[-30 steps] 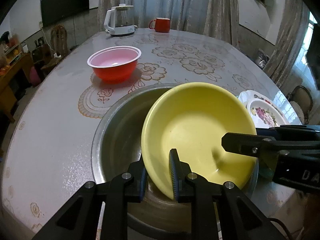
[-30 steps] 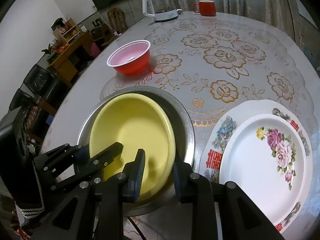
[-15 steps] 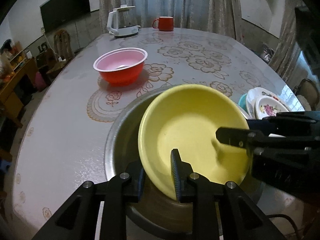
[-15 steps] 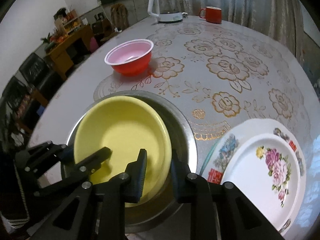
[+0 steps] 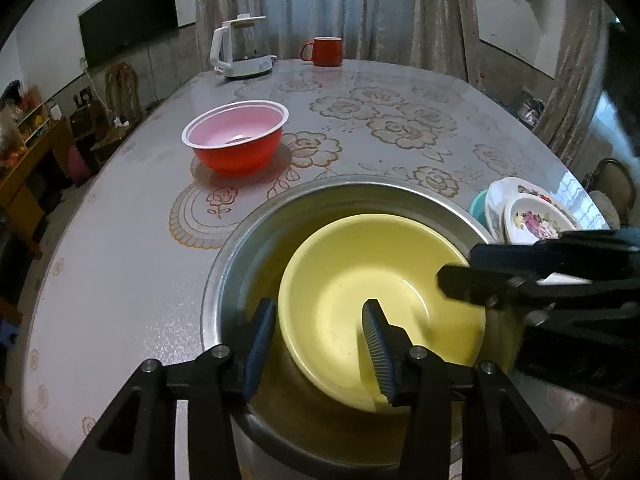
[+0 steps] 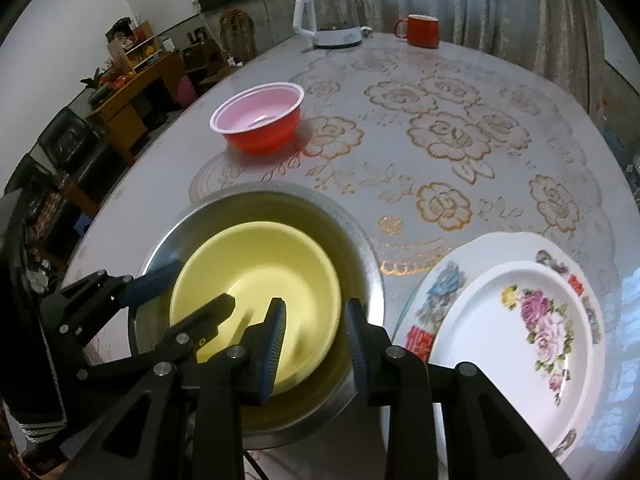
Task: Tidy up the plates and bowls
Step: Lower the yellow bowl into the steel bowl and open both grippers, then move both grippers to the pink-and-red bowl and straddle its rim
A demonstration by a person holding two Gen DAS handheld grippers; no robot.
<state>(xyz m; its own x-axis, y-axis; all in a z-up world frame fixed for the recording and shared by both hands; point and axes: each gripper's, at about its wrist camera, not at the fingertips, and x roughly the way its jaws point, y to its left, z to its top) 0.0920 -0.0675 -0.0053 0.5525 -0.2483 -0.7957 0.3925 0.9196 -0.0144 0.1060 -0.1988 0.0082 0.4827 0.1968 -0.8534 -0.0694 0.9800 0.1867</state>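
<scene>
Straddling the yellow bowl (image 5: 372, 312) rim in the steel basin (image 5: 240, 264), both tongs (image 5: 318, 344) (image 6: 316, 340) just loosened, unclenched.

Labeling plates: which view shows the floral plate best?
Right wrist view: the floral plate lies close and nearly whole, stacked on a larger plate. Left wrist view shows it small at the right edge, partly behind the right hand-held gripper.

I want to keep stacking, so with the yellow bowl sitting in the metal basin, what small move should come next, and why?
Probably lift both grippers clear. The yellow bowl sits down inside the metal basin. The left gripper has just been opening, and its fingers straddle the rim without pinching it. The right gripper has also been opening, its fingers astride the other rim. The red bowl waits beyond.
</scene>
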